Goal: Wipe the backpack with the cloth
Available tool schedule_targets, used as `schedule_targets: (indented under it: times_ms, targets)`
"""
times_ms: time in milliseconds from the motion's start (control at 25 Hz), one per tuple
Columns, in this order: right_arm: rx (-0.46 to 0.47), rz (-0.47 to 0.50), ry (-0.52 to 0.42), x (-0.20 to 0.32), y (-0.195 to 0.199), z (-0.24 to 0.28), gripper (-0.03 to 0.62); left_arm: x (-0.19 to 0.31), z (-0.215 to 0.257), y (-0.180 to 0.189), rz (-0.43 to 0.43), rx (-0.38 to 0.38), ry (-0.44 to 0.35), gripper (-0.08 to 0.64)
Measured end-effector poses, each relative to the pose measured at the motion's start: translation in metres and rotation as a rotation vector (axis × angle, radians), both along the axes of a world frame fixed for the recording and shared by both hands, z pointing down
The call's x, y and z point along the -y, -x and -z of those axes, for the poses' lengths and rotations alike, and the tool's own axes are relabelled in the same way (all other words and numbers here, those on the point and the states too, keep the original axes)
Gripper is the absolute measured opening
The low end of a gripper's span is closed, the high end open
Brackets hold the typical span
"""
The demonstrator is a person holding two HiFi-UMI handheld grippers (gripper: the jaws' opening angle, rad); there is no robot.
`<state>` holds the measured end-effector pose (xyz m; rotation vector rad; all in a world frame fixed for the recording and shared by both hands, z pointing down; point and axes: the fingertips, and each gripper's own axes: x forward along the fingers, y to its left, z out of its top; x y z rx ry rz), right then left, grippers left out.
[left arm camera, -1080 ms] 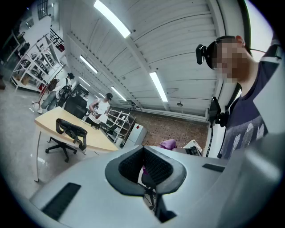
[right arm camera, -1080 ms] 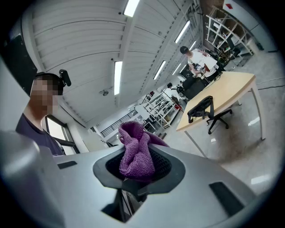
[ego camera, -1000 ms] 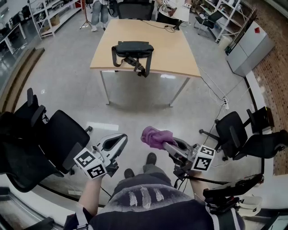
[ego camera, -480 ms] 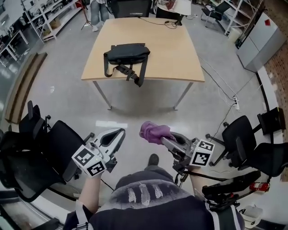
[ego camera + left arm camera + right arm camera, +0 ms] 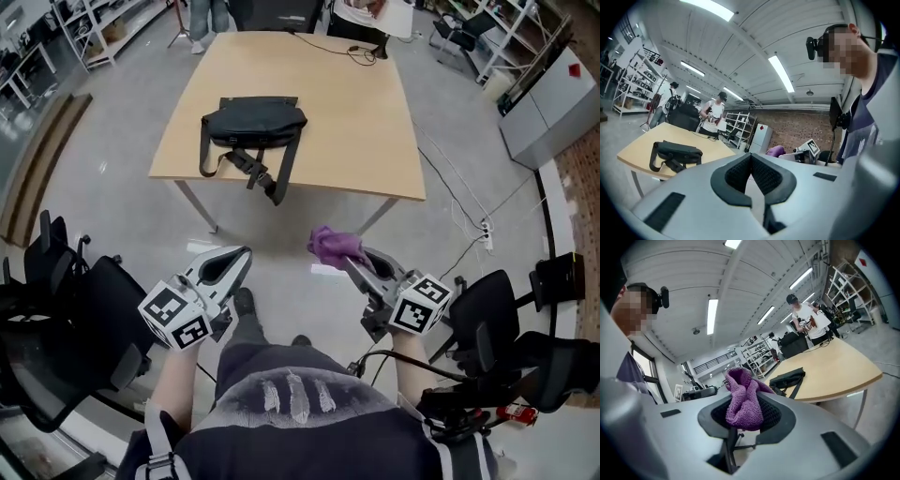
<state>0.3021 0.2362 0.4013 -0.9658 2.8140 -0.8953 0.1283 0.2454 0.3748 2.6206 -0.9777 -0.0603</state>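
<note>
A black backpack [image 5: 255, 122] lies flat on the near left part of a wooden table [image 5: 356, 112], with its straps hanging over the front edge. It also shows in the left gripper view [image 5: 675, 152] and the right gripper view [image 5: 787, 378]. My right gripper [image 5: 342, 258] is shut on a bunched purple cloth [image 5: 336, 246], which fills its jaws [image 5: 743, 399]. My left gripper [image 5: 246, 251] is shut with nothing in it [image 5: 751, 157]. Both grippers hang over the floor, short of the table's front edge and well away from the backpack.
Black office chairs stand at my left [image 5: 56, 319] and right [image 5: 487, 309]. A cable with a power strip [image 5: 483, 230] runs over the floor right of the table. A grey cabinet [image 5: 553, 103] and shelves line the room's edges. People stand beyond the table's far end.
I have moved closer to the table, and it now sits larger and nearer in the head view. Both grippers have come forward with me. The cloth stays in the right gripper.
</note>
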Motion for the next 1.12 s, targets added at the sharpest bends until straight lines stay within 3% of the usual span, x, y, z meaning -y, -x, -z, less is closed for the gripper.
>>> schedule_targets:
  times_ms: [200, 480, 680, 960, 1120]
  targets:
    - [-0.088, -0.15, -0.015, 0.105, 0.011, 0.002, 0.087, 0.083, -0.01, 0.045, 0.006, -0.033, -0.017, 0.008]
    - [-0.22, -0.356, -0.04, 0.25, 0.05, 0.006, 0.087, 0.195, -0.012, 0.116, -0.115, -0.029, -0.015, 0.008]
    - [-0.41, -0.449, -0.082, 0.339, 0.06, -0.007, 0.086, 0.261, -0.015, 0.15, -0.151, -0.003, -0.01, 0.008]
    - [-0.736, -0.446, -0.077, 0.457, 0.055, -0.073, 0.086, 0.328, -0.03, 0.158, -0.129, 0.004, 0.042, 0.008]
    - [-0.915, -0.363, -0.047, 0.516, 0.065, -0.142, 0.087, 0.372, -0.042, 0.162, -0.072, 0.042, 0.078, 0.008]
